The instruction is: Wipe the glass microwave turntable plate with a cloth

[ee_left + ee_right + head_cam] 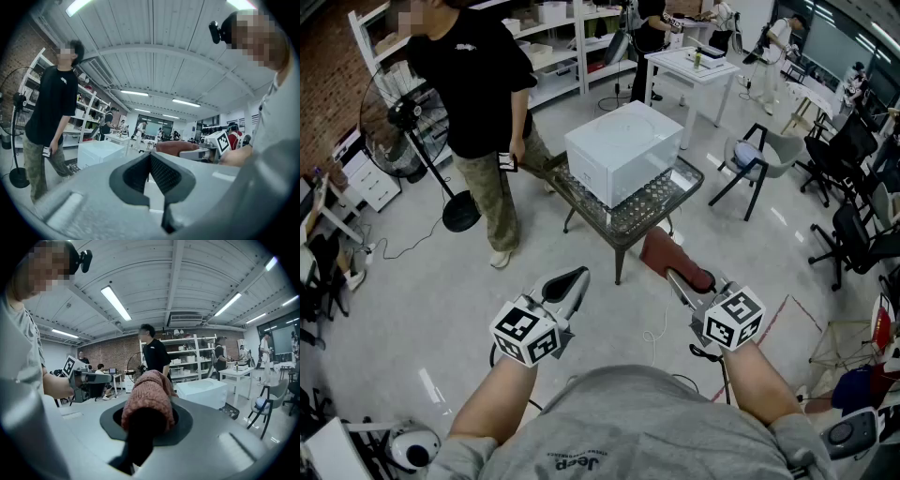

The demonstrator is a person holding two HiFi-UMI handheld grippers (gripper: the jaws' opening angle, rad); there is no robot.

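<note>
here, right gripper [677, 277] forward, clamping cloth [662, 251]

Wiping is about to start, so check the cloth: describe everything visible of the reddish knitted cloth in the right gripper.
The reddish-brown knitted cloth looks coarse and woolly and is bunched into a thick roll. The right gripper is clamped on it, and the roll sticks out forward past the gripper's tips. It is held up in the air and touches only that gripper.
</note>
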